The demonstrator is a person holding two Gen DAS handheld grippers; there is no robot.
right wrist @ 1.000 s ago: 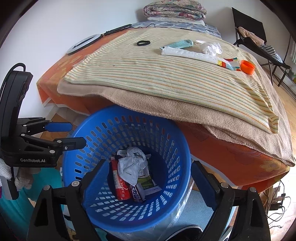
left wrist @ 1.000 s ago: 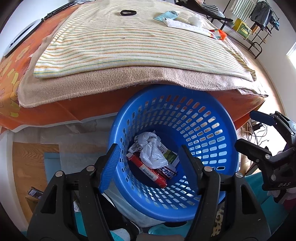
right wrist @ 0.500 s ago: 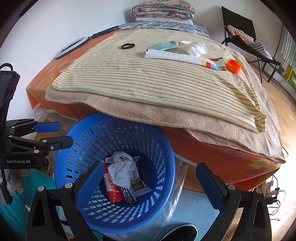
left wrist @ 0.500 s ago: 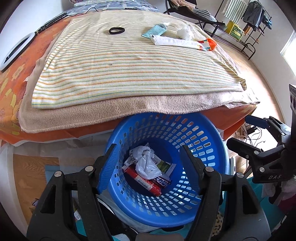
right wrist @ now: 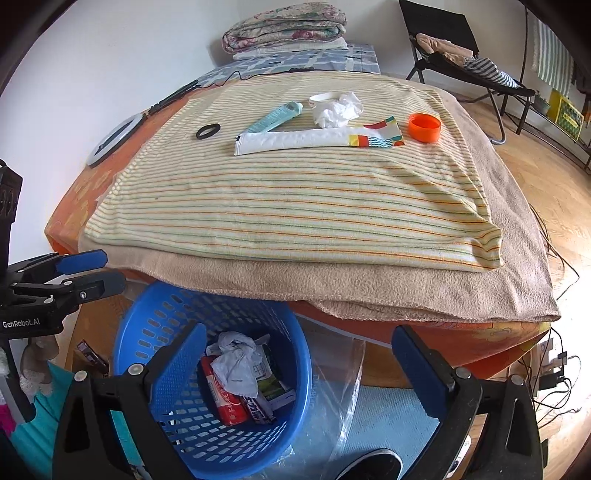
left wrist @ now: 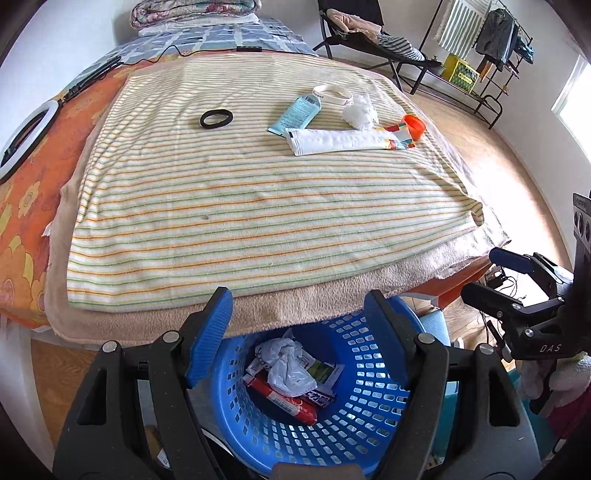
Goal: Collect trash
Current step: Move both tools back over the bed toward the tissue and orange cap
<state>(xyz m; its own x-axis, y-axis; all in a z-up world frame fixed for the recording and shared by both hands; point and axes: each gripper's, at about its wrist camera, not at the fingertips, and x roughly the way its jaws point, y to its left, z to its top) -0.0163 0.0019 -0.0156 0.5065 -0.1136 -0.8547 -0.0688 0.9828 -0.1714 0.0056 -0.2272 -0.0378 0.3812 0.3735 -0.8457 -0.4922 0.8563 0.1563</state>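
A blue perforated basket [left wrist: 373, 424] [right wrist: 147, 328] stands on the floor at the bed's near edge, holding a crumpled white bag [left wrist: 286, 371] [right wrist: 236, 365] and wrappers. On the striped towel [left wrist: 240, 206] [right wrist: 288, 199] lie a crumpled tissue [left wrist: 360, 110] [right wrist: 336, 109], a long white wrapper [left wrist: 340, 141] [right wrist: 295, 140], a teal tube [left wrist: 297, 112] [right wrist: 275, 116], an orange cap [left wrist: 414, 126] [right wrist: 424, 127], a white wristband [left wrist: 332, 93] and a black hair tie [left wrist: 216, 119] [right wrist: 208, 131]. My left gripper [left wrist: 299, 328] and right gripper [right wrist: 299, 358] are both open and empty above the basket.
A ring light [left wrist: 26, 138] [right wrist: 114, 138] lies on the orange sheet at the left. Folded blankets [right wrist: 284, 26] sit at the bed's far end. A chair [right wrist: 461, 62] and a clothes rack [left wrist: 476, 55] stand beyond. A clear plastic bag [right wrist: 332, 398] lies beside the basket.
Both grippers have risen and tilted up from the basket toward the bed top. The basket now sits lower in both views. Both stay open and empty.
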